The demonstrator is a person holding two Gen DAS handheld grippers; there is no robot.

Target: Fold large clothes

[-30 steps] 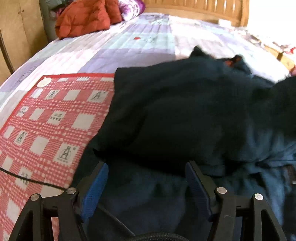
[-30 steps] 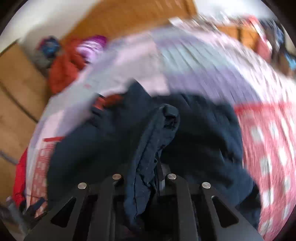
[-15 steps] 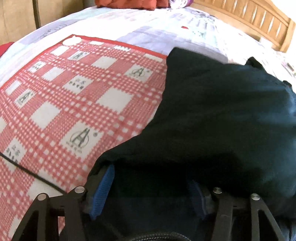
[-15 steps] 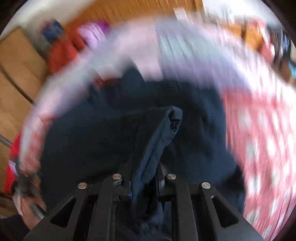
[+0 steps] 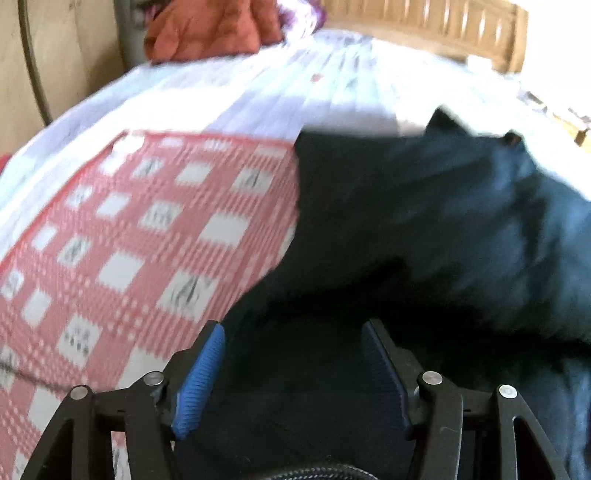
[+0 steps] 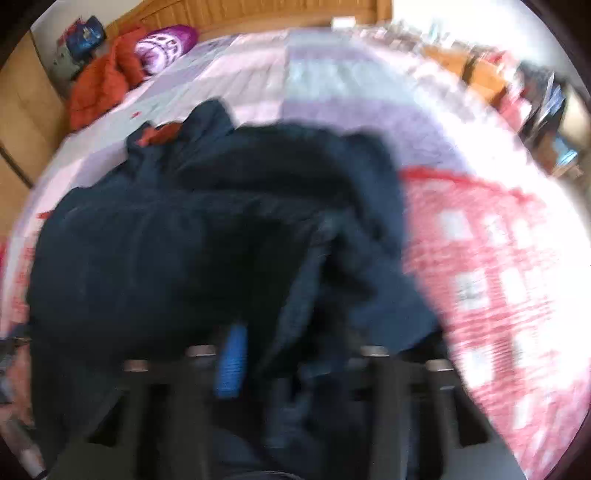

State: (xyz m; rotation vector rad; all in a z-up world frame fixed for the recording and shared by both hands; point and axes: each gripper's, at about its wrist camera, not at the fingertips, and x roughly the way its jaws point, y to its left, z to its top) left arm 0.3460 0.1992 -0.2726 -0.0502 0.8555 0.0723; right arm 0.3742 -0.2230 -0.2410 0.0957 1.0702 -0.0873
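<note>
- Across the quilted bed (image 5: 332, 85), over a red-checked mat (image 5: 122, 236), the dark navy garment (image 5: 424, 221) is spread in a rumpled heap; a folded-over part lies along its middle, seen from the right wrist.
- An orange-red jacket (image 6: 107, 81) and a purple pillow (image 6: 166, 44) are left near the wooden headboard (image 5: 424, 26), well apart from the work.
- The fold is judged best finished by laying the carried part flat and letting go only once it rests on the body of the garment; the edges should then be squared.
- The left gripper (image 5: 291, 354) is held partly open above the cloth; nothing is gripped.
- The right gripper (image 6: 288, 354) is opening; a fold of the cloth lies between its jaws, and blur hides any contact.
</note>
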